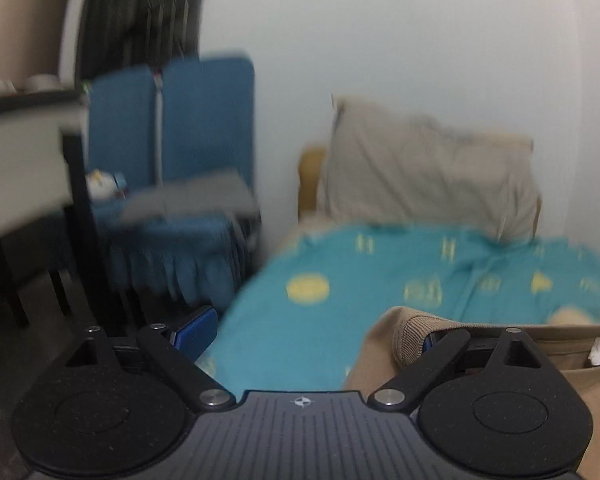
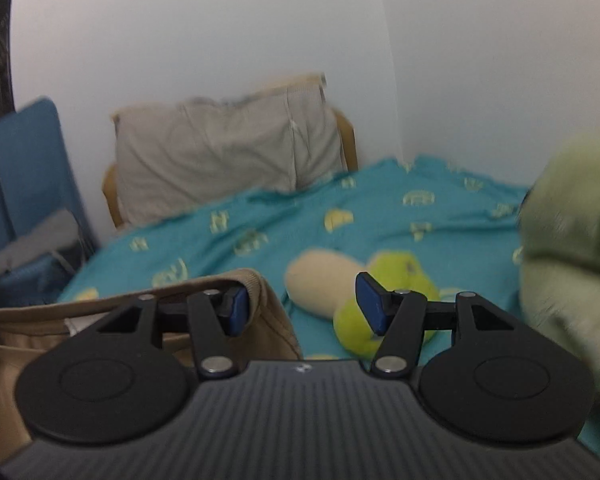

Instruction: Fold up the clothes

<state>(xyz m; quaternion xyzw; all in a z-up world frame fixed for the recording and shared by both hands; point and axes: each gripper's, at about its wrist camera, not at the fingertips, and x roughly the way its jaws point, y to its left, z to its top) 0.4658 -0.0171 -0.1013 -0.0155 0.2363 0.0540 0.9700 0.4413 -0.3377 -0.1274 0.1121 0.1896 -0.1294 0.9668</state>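
A tan garment with a ribbed hem (image 1: 416,336) lies on the teal bedspread (image 1: 324,328). In the left wrist view my left gripper (image 1: 312,336) is open; its right finger is tucked under the garment's ribbed edge and its left finger's blue pad (image 1: 196,330) hangs over the bed's edge. In the right wrist view the tan garment (image 2: 260,308) sits at the lower left. My right gripper (image 2: 300,308) is open; its left pad (image 2: 236,310) touches the garment's hem and its right pad (image 2: 370,304) is in front of a plush toy.
A grey pillow (image 2: 224,156) leans on the white wall at the bed's head. A yellow-green and beige plush toy (image 2: 364,284) lies on the bedspread, and a larger pale green plush (image 2: 572,248) is at the right. A blue chair (image 1: 172,148) and a table (image 1: 24,128) stand left of the bed.
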